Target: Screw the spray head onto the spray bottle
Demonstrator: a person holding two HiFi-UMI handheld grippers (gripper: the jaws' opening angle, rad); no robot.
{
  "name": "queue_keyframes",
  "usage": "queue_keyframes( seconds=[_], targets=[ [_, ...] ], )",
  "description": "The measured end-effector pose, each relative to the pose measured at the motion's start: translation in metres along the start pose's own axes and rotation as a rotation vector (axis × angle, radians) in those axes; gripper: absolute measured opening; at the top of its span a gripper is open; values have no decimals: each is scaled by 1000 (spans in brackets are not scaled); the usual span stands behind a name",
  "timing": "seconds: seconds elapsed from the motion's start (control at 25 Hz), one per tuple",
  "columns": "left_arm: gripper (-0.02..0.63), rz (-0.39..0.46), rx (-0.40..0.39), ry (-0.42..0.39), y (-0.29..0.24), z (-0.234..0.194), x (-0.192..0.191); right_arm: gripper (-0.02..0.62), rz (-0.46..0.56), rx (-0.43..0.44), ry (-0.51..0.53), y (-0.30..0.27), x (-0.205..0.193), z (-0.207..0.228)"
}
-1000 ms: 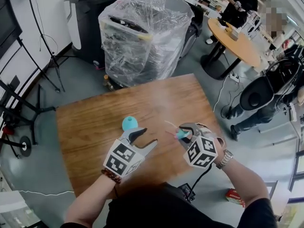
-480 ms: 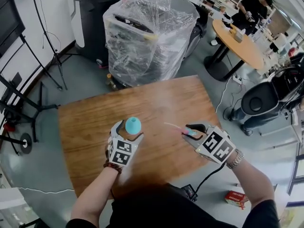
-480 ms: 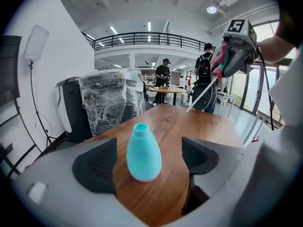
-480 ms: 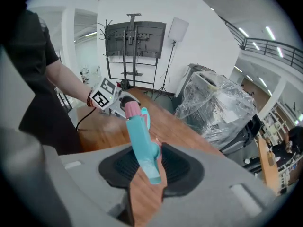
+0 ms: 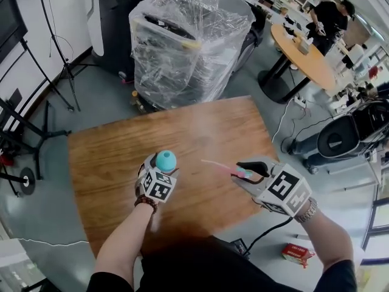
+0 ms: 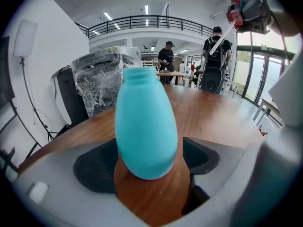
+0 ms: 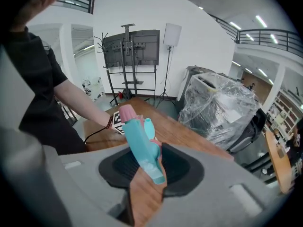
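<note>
A teal spray bottle point(image 5: 166, 160) stands upright on the wooden table point(image 5: 109, 163) with its neck bare. My left gripper point(image 5: 163, 170) brackets its lower body. In the left gripper view the bottle point(image 6: 146, 126) sits between the dark pads point(image 6: 94, 167) of the left gripper point(image 6: 151, 169); the jaws are opening and the pads stand a little off it. To the right, my right gripper point(image 5: 249, 172) is shut on the teal and pink spray head point(image 5: 242, 174), whose thin dip tube point(image 5: 216, 165) points left toward the bottle. In the right gripper view the head point(image 7: 142, 145) is clamped by the right gripper point(image 7: 149, 167).
A plastic-wrapped machine point(image 5: 188, 35) stands beyond the table's far edge. A round table point(image 5: 304, 53) with a person beside it is at the back right, and a black chair point(image 5: 337, 140) is to the right. Stands line the left wall. A red box point(image 5: 296, 252) lies on the floor.
My left gripper moved forward from beside the bottle until its jaws stand on both sides of it. My right gripper drifted right, still holding the spray head.
</note>
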State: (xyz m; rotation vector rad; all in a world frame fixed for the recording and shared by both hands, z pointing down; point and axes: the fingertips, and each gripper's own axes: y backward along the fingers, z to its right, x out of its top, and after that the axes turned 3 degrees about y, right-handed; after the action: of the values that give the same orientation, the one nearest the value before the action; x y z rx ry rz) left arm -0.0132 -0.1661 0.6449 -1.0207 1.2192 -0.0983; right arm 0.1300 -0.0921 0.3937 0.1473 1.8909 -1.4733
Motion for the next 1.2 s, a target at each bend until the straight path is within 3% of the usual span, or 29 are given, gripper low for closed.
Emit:
queue_keyframes(
  seconds=[0.08, 0.32, 0.6, 0.92, 1.2],
  targets=[
    [405, -9, -1, -29, -1, -1, 0, 121, 10, -4, 8, 4, 7, 0],
    [396, -42, -4, -216, 15, 18, 4, 121, 80, 9, 65, 10, 22, -7],
    [393, -128, 38, -466, 42, 32, 10, 121, 38, 60, 187, 5, 37, -39],
    [393, -128, 73, -689, 80, 50, 29, 121, 28, 72, 383, -11, 26, -71],
    [388, -122, 42, -808, 108, 78, 46, 121, 13, 89, 550, -25, 21, -93]
  ],
)
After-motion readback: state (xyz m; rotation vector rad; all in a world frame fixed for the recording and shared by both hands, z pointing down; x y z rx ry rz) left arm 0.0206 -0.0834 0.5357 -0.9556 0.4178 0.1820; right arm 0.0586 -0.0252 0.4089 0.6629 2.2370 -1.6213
